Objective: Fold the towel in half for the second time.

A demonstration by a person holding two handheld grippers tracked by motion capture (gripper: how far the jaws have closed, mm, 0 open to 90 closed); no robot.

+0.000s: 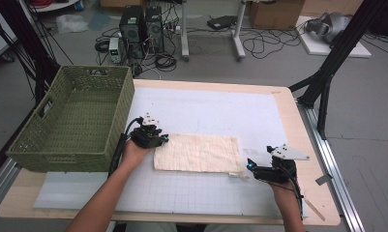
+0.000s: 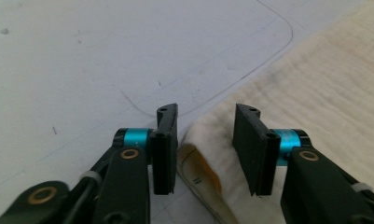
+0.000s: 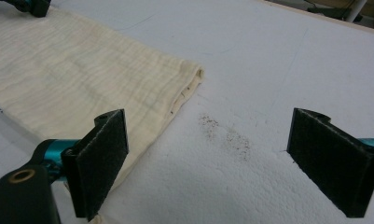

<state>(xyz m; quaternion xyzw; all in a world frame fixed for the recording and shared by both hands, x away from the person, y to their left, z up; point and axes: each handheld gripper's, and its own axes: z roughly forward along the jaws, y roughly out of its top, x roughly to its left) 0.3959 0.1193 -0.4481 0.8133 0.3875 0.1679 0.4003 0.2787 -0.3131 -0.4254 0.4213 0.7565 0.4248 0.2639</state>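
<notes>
A folded cream cloth lies at the centre of the high view on the white surface, right of a green woven basket. The left gripper sits at the cloth's left end, its jaws apart with the cloth's corner between them, not yet pinched. The right gripper, at the cloth's lower right corner, has its jaws spread wide over the bare surface beside the cloth's edge.
</notes>
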